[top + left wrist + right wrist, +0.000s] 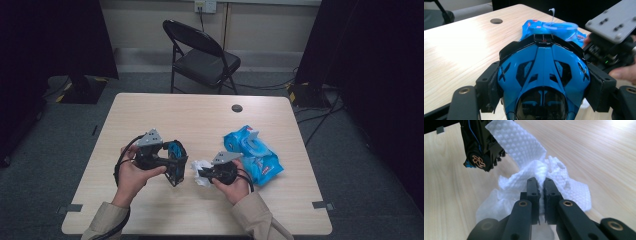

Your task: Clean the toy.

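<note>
My left gripper [172, 162] [544, 86] is shut on a glossy blue and black helmet-shaped toy [176, 150] [544, 72], its pads [492, 86] pressed to the toy's two sides. The toy hangs just above the left half of the table. My right gripper [202, 173] [541, 183] is shut on a crumpled white wipe [199, 166] [524, 150], pinching a fold between its fingertips. One strip of the wipe stands up toward the toy [477, 142], which is close on the left. A blue wipes pack [252, 152] [559, 27] lies to the right, its lid flipped open.
The light wooden table [200, 115] has a round cable hole [237, 108] near its far edge. A black folding chair [202, 55] stands behind the table. Dark curtains hang at both sides.
</note>
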`<state>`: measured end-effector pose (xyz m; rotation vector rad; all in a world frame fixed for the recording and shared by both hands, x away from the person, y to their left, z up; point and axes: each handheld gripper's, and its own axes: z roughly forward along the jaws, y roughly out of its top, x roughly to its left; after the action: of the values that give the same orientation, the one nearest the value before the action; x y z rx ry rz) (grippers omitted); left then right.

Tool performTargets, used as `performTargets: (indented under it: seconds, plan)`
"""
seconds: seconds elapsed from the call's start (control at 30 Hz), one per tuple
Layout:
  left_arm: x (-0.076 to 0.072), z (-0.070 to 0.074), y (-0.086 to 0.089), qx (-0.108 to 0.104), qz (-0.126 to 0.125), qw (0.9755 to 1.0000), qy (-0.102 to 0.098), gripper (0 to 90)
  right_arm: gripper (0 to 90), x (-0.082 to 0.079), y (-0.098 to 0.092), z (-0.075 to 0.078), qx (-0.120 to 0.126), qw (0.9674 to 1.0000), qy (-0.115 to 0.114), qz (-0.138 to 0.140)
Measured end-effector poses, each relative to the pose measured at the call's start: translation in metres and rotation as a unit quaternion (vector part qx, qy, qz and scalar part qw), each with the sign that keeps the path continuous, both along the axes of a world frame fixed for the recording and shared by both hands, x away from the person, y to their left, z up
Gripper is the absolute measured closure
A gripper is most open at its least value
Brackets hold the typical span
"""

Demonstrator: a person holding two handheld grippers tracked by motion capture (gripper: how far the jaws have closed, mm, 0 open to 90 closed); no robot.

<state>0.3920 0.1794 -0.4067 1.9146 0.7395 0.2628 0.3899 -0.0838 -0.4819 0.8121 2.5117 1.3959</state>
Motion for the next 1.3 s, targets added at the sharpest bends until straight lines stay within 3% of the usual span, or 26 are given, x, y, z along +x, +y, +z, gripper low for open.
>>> performTargets:
  seconds: [0.4,0.63,0.93,1.1,1.3]
  plan:
    - [0.007,-0.010,0.022,0.010,0.035,0.9992,0.017,26.1,85.2,-0.001,-0.026,0.000,0.003,0.9997,-0.002,-0.022]
    - [0.010,-0.014,0.030,0.027,0.046,0.9984,0.019,26.1,85.1,0.000,-0.036,-0.004,-0.003,0.9994,0.000,-0.033]
    - [0.015,-0.023,0.039,0.045,0.059,0.9967,0.033,26.1,85.0,-0.001,-0.041,-0.006,-0.005,0.9992,0.002,-0.038]
    - [0.017,-0.024,0.042,0.053,0.063,0.9961,0.030,26.1,84.9,-0.001,-0.042,-0.009,-0.009,0.9991,0.004,-0.040]
    - [0.021,-0.027,0.043,0.041,0.068,0.9962,0.035,26.0,84.9,-0.002,-0.043,-0.012,-0.010,0.9990,0.005,-0.042]
